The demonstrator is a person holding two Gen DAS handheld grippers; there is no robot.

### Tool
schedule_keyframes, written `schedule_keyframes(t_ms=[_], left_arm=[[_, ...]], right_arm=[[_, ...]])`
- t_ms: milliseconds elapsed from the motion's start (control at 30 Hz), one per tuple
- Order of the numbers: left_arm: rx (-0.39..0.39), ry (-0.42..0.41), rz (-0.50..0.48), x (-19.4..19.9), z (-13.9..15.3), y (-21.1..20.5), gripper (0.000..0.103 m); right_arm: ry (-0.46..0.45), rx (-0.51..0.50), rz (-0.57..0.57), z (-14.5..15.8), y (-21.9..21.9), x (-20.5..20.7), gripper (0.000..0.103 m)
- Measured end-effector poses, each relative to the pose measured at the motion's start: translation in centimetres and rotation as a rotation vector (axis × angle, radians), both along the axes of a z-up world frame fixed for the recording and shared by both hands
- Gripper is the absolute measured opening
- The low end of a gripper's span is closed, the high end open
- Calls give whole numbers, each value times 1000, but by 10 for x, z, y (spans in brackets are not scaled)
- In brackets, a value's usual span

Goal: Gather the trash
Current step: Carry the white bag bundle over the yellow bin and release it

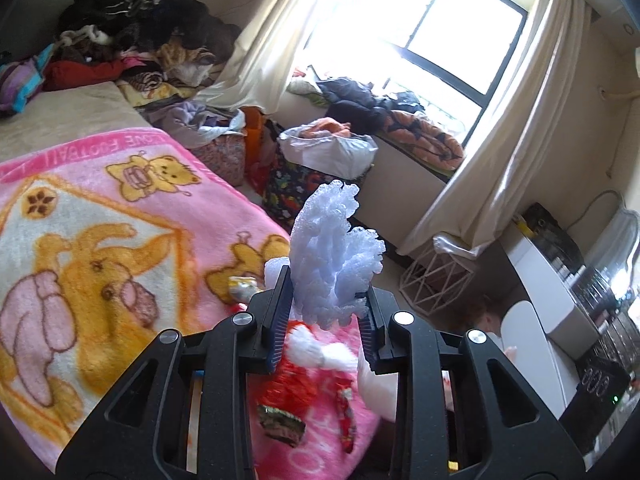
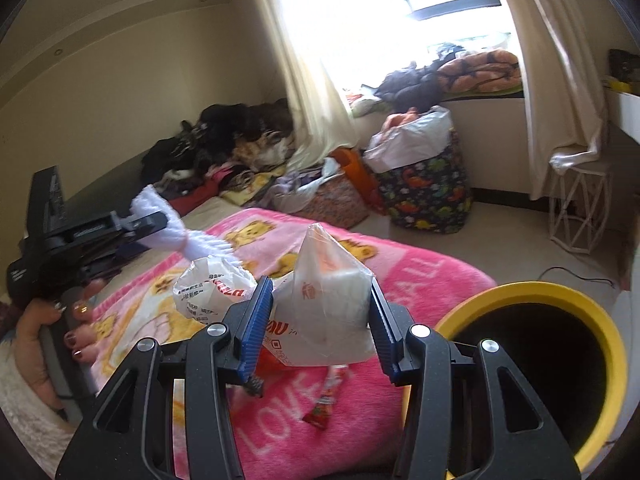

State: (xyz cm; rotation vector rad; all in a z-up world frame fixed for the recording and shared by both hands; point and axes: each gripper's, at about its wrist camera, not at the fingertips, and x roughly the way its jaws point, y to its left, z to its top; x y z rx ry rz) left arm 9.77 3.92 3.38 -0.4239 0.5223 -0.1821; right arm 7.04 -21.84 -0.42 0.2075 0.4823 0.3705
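Observation:
My left gripper [image 1: 328, 296] is shut on a white foam net sleeve [image 1: 336, 256] and holds it above the pink blanket [image 1: 100, 240]; the sleeve also shows in the right wrist view [image 2: 168, 232]. My right gripper [image 2: 320, 300] is shut on a clear plastic bag [image 2: 324, 300] above the blanket [image 2: 420, 280]. A crumpled white printed bag [image 2: 208, 288] lies left of it. A red snack wrapper [image 2: 320, 408] lies below. Red-and-white wrappers [image 1: 308, 360] and a dark foil wrapper [image 1: 280, 424] lie on the blanket. A yellow-rimmed bin [image 2: 536, 364] stands at the right.
A pile of clothes [image 1: 132, 32] lies at the bed's far end. A dinosaur-print fabric basket [image 2: 428, 184] with a white bag stands on the floor by the window ledge. A white wire stand [image 2: 576, 212] is near the curtain. A white desk [image 1: 536, 280] is at right.

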Motion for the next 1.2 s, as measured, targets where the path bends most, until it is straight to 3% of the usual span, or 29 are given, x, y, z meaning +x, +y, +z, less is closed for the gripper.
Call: schedule_keyframes(t_ms=[633, 1200], left_arm=[[16, 18, -196, -2, -12, -89, 24], [58, 70, -412, -3, -36, -181, 24]], right_arm=[[32, -8, -327, -17, -103, -34, 45], [154, -29, -572, -37, -168, -44, 45]])
